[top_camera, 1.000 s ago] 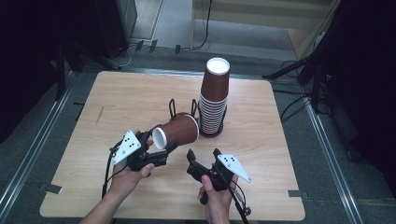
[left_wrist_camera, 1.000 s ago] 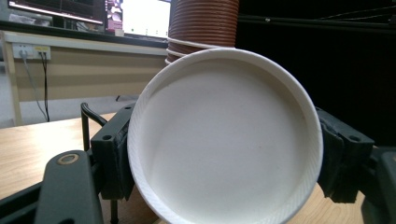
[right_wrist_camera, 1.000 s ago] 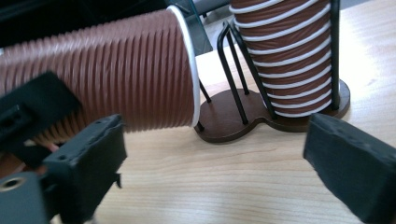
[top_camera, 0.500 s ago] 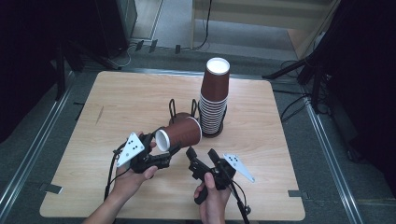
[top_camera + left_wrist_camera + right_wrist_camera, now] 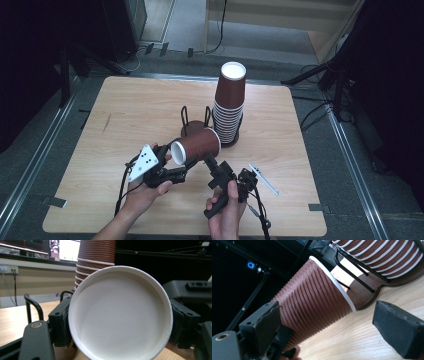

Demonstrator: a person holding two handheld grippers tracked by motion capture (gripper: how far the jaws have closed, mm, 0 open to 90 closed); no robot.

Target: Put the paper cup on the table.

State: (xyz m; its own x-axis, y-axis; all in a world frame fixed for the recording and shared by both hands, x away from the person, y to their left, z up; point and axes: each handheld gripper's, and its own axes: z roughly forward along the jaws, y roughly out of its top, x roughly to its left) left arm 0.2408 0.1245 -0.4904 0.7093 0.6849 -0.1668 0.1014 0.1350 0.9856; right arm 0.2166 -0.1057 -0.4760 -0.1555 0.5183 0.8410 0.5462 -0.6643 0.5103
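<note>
Right hand-held gripper nearer, jaws wide; left hand-held gripper clamping cup over wooden table.

High view: overhead from the person's side, looking forward and down at the whole table. Left gripper view: right against the cup, staring at its white bottom. Right gripper view: close beside the cup, tilted. All three share the cup and the cup stack behind it.
</note>
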